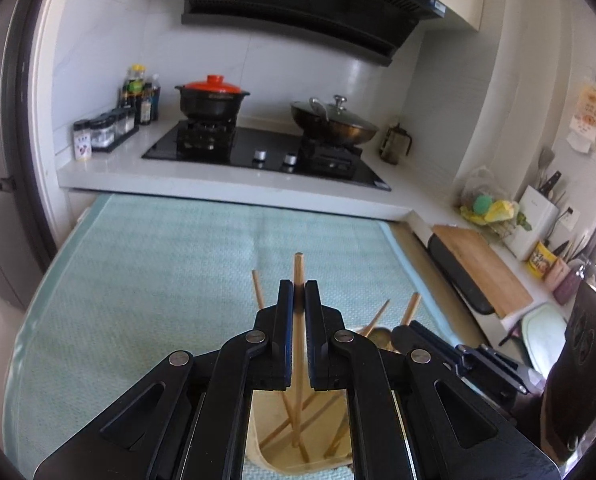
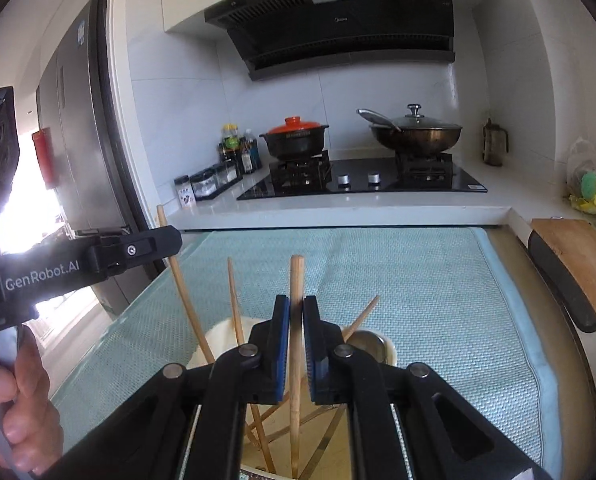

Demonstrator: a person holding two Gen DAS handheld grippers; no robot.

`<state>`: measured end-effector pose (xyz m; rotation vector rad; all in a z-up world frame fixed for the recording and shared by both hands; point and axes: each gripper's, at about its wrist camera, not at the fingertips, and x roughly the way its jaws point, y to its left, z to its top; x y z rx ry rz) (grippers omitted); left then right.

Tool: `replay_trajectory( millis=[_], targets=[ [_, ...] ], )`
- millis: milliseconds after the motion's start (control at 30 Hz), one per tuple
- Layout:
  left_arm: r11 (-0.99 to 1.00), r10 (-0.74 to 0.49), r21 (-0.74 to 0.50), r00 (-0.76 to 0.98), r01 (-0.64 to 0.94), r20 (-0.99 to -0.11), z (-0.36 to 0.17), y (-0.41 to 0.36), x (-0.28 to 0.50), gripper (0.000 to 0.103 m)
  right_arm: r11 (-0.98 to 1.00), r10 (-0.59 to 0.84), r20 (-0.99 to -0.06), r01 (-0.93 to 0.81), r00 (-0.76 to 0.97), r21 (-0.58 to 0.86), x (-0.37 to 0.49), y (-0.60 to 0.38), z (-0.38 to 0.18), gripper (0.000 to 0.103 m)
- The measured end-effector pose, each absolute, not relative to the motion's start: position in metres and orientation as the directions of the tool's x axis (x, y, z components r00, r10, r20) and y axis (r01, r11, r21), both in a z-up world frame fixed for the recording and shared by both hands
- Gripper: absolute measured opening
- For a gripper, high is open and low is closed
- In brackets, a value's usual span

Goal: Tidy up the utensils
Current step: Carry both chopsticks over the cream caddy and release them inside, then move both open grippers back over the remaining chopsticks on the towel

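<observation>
Presently, each claw was clamped on one wooden chopstick. The left claw [image 1: 298,292] pinched its chopstick [image 1: 298,270] between blue-lined pads, the shaft standing near upright with the top end clear above the fingertips and the lower end reaching down into the cream utensil holder [image 1: 258,448] below. The right claw [image 2: 296,308] held a second chopstick [image 2: 297,276] in the same manner, its lower end also inside the holder [image 2: 222,332].

Hazards, judged from this arrangement:

1. Slip. Each shaft was thin, round and gripped along a short length only. A small tilt of either claw could let the stick pivot between the pads.
2. Entanglement. Several loose chopsticks [image 2: 186,280] leaned crosswise inside the holder. A held stick drawn sideways could catch them and lever them out onto the green mat [image 1: 158,260].
3. Tipping. The holder looked light and stood on soft textile. A sideways load from either stick against its wall could upset it, along with the metal spoon [image 2: 364,338] resting at its right side.
4. Collision. Both claws worked over the same holder, close beside each other; the left unit's body crossed the right wrist view. Uncoordinated movement could bring them into contact.

Beyond the mat, the bench [image 1: 110,168] carried a hob with a red-lidded clay pot [image 1: 212,98] and a lidded wok [image 1: 334,120], well apart from the work.
</observation>
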<state>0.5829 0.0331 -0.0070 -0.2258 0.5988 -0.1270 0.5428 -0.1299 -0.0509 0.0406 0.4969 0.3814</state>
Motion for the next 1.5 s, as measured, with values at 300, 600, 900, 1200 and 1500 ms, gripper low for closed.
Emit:
replay_trajectory(
  millis=[300, 600, 900, 1200, 1500],
  targets=[
    [0.979, -0.165, -0.181, 0.872, 0.09, -0.461, 0.06, 0.067, 0.517, 0.073, 0.928, 0.371, -0.343, -0.359, 0.863, 0.102, 0.499, -0.149, 0.017, 0.064],
    [0.984, -0.075, 0.083, 0.799, 0.155, -0.597, 0.042, 0.109, 0.373, 0.095, 0.908, 0.349, -0.444, -0.416, 0.825, -0.059, 0.384, -0.163, 0.004, 0.064],
    [0.999, -0.017, 0.024, 0.735, 0.044, -0.678, -0.086, 0.115, 0.26, 0.095, 0.947, 0.125, -0.482, -0.25, 0.867, -0.203, 0.266, -0.179, -0.11, 0.064],
    [0.983, -0.095, -0.183, 0.746, -0.037, -0.66, -0.13, 0.115, 0.252, 0.095, 0.979, 0.083, -0.547, -0.172, 0.833, -0.113, 0.227, -0.189, -0.171, 0.064],
    [0.989, -0.069, -0.142, 0.738, -0.036, -0.671, -0.144, 0.105, 0.251, 0.095, 0.987, 0.088, -0.564, -0.149, 0.821, -0.063, 0.227, -0.187, -0.177, 0.064]
  ],
)
